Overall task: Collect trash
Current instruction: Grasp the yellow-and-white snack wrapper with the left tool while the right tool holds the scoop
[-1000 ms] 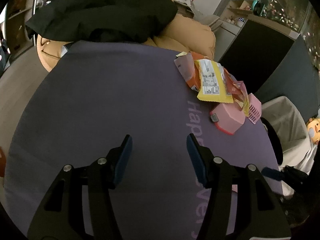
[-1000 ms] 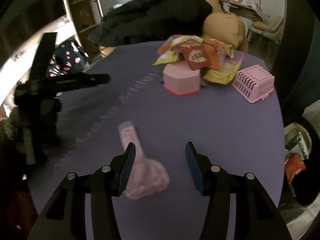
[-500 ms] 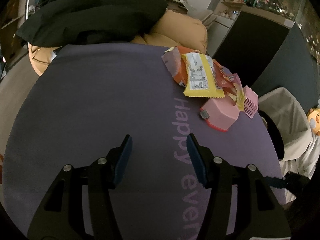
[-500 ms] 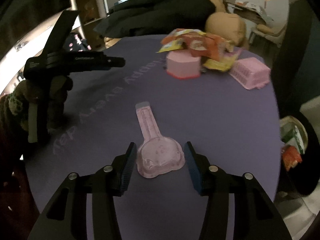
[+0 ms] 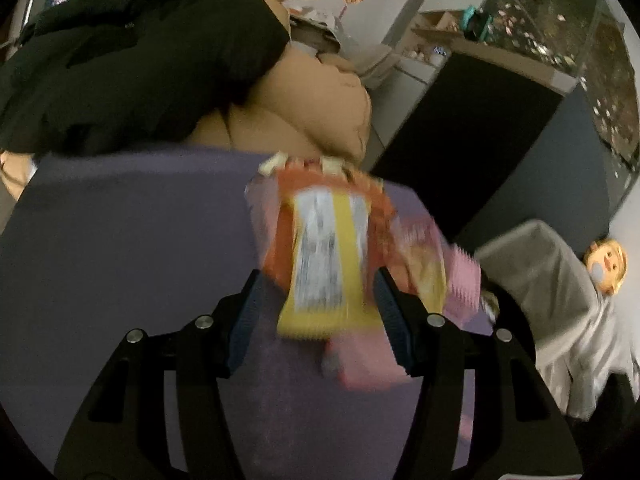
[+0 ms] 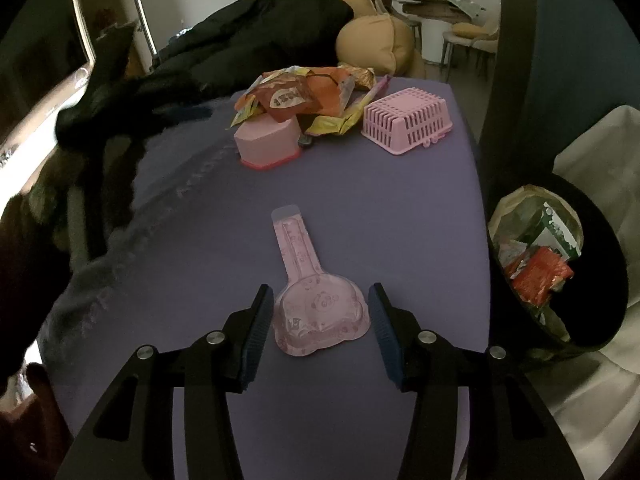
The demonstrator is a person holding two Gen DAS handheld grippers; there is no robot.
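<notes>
A pile of yellow and orange snack wrappers [image 5: 324,248] lies on the purple table [image 5: 120,240]; the same wrappers [image 6: 304,100] show at the far end in the right wrist view. My left gripper [image 5: 316,320] is open, its fingers on either side of the near end of the yellow wrapper; the view is blurred. My right gripper [image 6: 318,328] is open around the bowl of a pink plastic scoop [image 6: 316,304] lying on the table. A black bin [image 6: 560,272] holding trash stands off the table's right edge.
A pink box [image 6: 268,144] sits under the wrappers and a pink slatted basket [image 6: 408,120] lies upside down beside them. A black coat [image 6: 256,36] and tan cushions [image 6: 376,40] lie beyond the table. A dark cabinet [image 5: 472,140] stands to the right.
My left gripper has moved fast forward and right to the wrapper pile, now straddling the yellow wrapper. My right gripper has closed in on the pink scoop.
</notes>
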